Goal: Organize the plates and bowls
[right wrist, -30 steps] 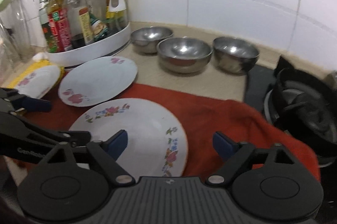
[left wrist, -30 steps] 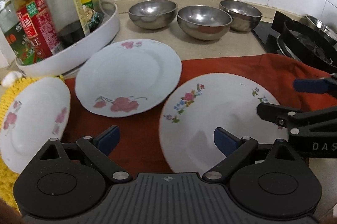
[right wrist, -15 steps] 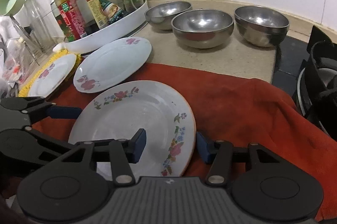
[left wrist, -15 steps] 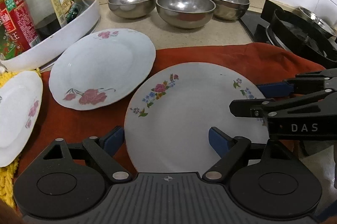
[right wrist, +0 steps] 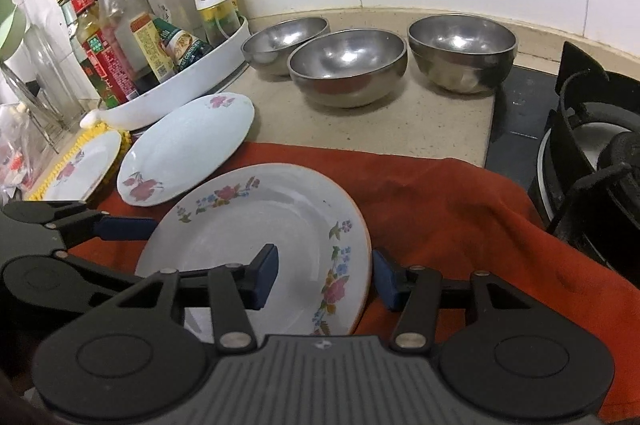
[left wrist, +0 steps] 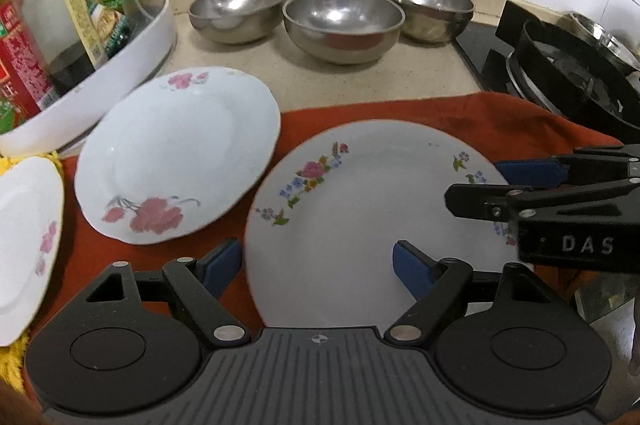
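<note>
A large white plate with small flowers (left wrist: 360, 209) lies on the red cloth (left wrist: 472, 113); it also shows in the right wrist view (right wrist: 260, 229). My left gripper (left wrist: 318, 265) is open, with its fingers on either side of the plate's near left rim. My right gripper (right wrist: 324, 277) is half closed, its fingers astride the plate's right rim, one above and one outside; whether they touch it I cannot tell. A pink-flowered plate (left wrist: 176, 153) and a smaller plate (left wrist: 24, 241) lie to the left. Three steel bowls (left wrist: 340, 21) stand in a row behind.
A white turntable rack (left wrist: 100, 81) with several bottles stands at the back left. A gas stove with a black pot stand (left wrist: 576, 73) is at the right. A yellow mat (right wrist: 84, 141) lies under the small plate. White tiled wall behind.
Both grippers have moved in on the large flowered plate. The right gripper's fingers have narrowed around its right rim. The left gripper has slid right along the near rim.
</note>
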Demonstrator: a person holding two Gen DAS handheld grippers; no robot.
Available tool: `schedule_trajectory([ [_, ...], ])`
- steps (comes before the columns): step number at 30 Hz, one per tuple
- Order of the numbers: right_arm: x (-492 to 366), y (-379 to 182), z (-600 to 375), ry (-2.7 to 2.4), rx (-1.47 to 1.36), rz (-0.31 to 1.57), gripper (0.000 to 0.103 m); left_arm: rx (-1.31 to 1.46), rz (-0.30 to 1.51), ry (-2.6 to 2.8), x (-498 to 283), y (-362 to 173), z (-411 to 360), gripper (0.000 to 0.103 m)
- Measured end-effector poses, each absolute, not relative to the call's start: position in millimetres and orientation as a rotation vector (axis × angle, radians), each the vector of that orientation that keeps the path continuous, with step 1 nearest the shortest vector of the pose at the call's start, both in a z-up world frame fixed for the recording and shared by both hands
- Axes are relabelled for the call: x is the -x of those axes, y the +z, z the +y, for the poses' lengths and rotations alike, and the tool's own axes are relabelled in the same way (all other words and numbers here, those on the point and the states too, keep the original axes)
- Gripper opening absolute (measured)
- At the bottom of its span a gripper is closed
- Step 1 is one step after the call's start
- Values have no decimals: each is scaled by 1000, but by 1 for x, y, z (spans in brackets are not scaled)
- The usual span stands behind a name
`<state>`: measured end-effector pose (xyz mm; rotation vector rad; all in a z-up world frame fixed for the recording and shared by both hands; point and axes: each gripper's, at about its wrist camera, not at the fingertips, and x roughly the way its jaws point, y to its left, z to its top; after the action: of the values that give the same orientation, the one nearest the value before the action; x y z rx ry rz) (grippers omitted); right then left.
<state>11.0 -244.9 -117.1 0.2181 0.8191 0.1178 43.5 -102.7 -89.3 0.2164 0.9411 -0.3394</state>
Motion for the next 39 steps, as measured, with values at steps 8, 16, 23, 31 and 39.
schedule_trajectory([
  [8,-11,-101,-245,59,-237,773,49,-153,899,-344,-55,-70,-74,92],
  [16,-40,-88,-216,91,-183,759,56,-100,869,-256,-74,-57,-28,92],
  [23,-74,-88,-191,159,-184,787,57,-86,862,-229,-97,-58,1,93],
  [31,-113,-94,-174,181,-165,808,57,-77,888,-241,-136,-70,5,93],
  [39,-149,-109,-178,189,-207,853,58,-106,914,-272,-168,-87,4,95],
])
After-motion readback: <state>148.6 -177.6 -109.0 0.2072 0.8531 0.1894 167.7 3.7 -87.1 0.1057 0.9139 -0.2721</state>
